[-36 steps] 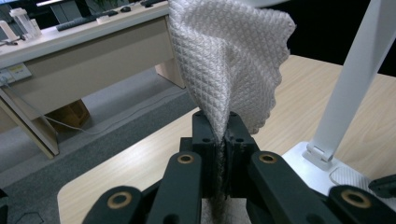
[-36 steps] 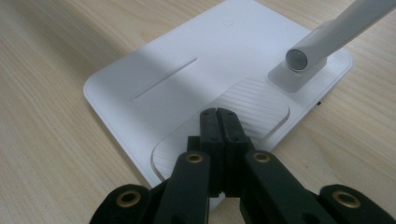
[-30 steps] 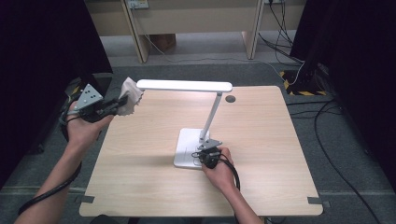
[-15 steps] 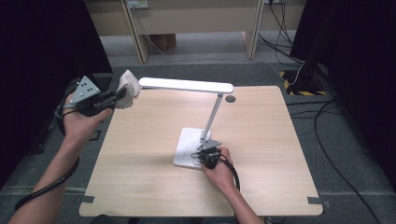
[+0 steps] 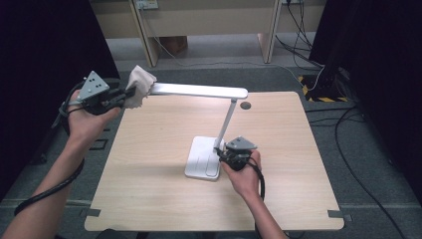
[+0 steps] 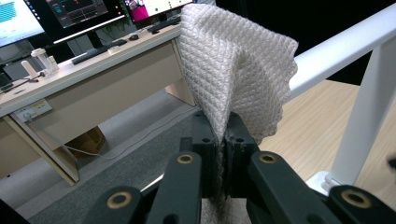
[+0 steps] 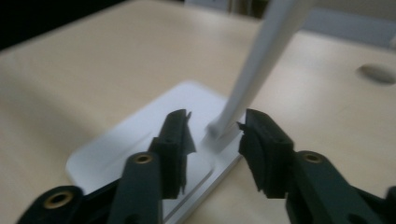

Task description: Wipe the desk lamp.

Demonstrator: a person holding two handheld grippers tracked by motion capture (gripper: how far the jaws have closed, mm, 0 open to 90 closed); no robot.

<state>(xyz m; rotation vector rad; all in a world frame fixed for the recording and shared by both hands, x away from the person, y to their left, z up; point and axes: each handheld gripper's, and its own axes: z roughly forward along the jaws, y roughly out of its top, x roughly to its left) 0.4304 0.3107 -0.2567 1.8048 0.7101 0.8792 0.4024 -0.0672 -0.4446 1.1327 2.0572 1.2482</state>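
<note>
A white desk lamp stands mid-table on its flat base (image 5: 199,159), with a slanted stem (image 5: 226,122) and a long horizontal head (image 5: 199,90). My left gripper (image 5: 127,93) is shut on a white waffle-weave cloth (image 5: 139,84), which rests against the left end of the head. In the left gripper view the cloth (image 6: 233,70) rises out of the closed jaws of my left gripper (image 6: 219,130), beside the head (image 6: 345,42). My right gripper (image 5: 221,152) sits low at the base. Its jaws stand apart on either side of the foot of the stem (image 7: 261,60), my right gripper (image 7: 212,126) just over the base (image 7: 140,135).
The wooden table (image 5: 149,189) has a round cable hole (image 5: 245,105) behind the lamp. Pale desks (image 5: 209,20) stand beyond it, and cables (image 5: 348,124) trail over the floor at the right. A desk with monitors (image 6: 70,14) appears in the left gripper view.
My left gripper has carried the cloth a little farther from the person, to the left end of the lamp head. The right gripper has stayed at the base.
</note>
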